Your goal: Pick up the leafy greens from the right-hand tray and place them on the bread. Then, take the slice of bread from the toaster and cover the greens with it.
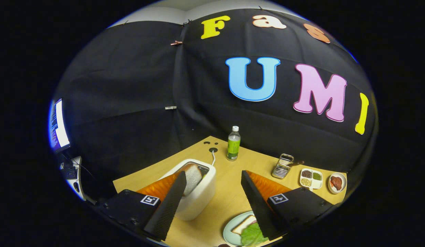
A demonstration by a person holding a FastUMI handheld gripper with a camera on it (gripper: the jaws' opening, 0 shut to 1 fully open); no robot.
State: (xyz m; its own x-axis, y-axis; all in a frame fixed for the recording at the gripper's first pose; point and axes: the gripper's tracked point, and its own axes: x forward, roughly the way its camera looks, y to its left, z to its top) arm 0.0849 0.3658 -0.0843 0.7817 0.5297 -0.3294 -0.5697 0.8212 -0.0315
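Bare wooden tabletop (pixel 229 195) between the spread-open hand-held gripper (pixel 212 181) fingers, white toaster (pixel 195 202) at the left one.

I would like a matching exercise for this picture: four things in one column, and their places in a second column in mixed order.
Things:
1. slice of bread
2. leafy greens
3. bottle
4. gripper

Places:
A. on the plate, partly over the bread there
B. near the booth wall, beyond the toaster
C. standing in the toaster's slot
D. open, above the table, holding nothing

Pairs: 1-C, 2-A, 3-B, 4-D
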